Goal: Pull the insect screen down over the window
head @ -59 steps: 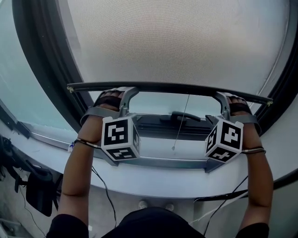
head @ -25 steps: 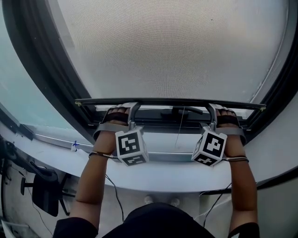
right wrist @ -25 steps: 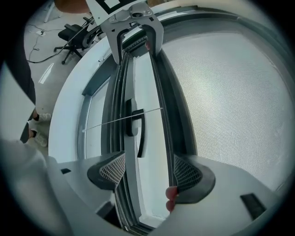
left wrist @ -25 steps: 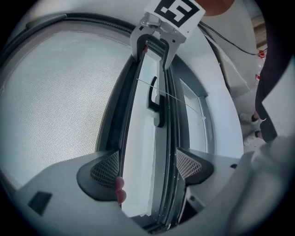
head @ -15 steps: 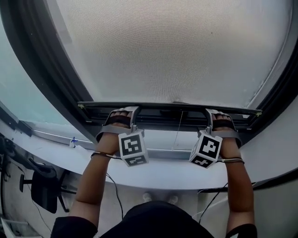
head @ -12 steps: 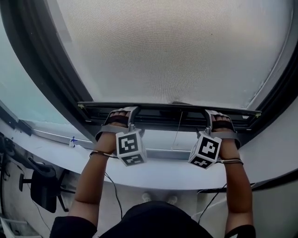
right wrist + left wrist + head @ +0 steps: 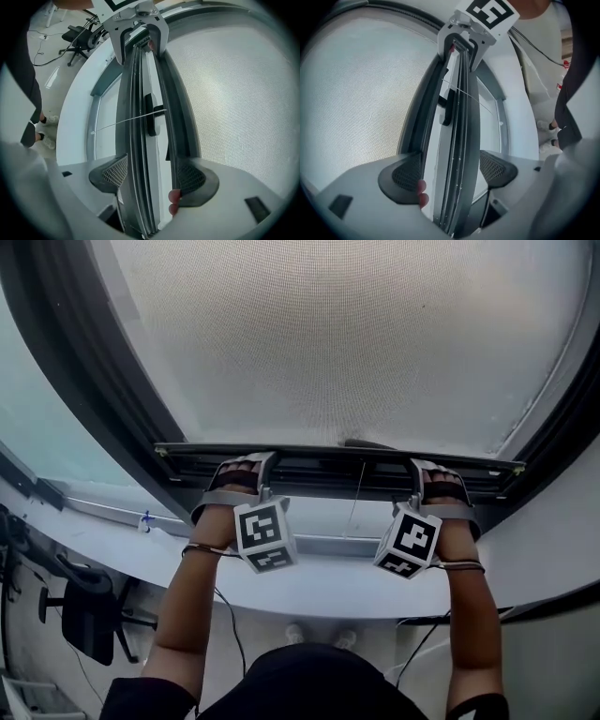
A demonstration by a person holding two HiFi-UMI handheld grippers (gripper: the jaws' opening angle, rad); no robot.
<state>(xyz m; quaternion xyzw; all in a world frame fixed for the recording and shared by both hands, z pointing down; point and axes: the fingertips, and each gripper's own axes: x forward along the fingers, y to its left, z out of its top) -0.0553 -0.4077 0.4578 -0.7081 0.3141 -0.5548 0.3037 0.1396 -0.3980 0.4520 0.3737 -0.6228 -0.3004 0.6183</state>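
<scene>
The grey mesh insect screen [image 7: 347, 343] covers nearly the whole window opening. Its dark bottom bar [image 7: 319, 455] lies low, just above the lower window frame [image 7: 323, 486]. My left gripper [image 7: 263, 465] holds the bar's left part and my right gripper [image 7: 416, 469] its right part. In the left gripper view the grooved bar [image 7: 459, 140] runs between the jaws of the left gripper [image 7: 451, 174]. The right gripper view shows the same bar [image 7: 138, 140] between the jaws of the right gripper [image 7: 151, 177]. A thin pull cord [image 7: 354, 498] hangs from the bar's middle.
A white curved sill [image 7: 319, 592] runs below the frame. The black window handle [image 7: 150, 117] sits by the bar. Fixed glass [image 7: 37, 427] is on the left. A black office chair [image 7: 84, 620] and cables [image 7: 220, 615] are on the floor below.
Both grippers have brought the bottom bar down from mid-opening to just above the lower frame, closing the open gap. Over the last half second it has barely moved.
</scene>
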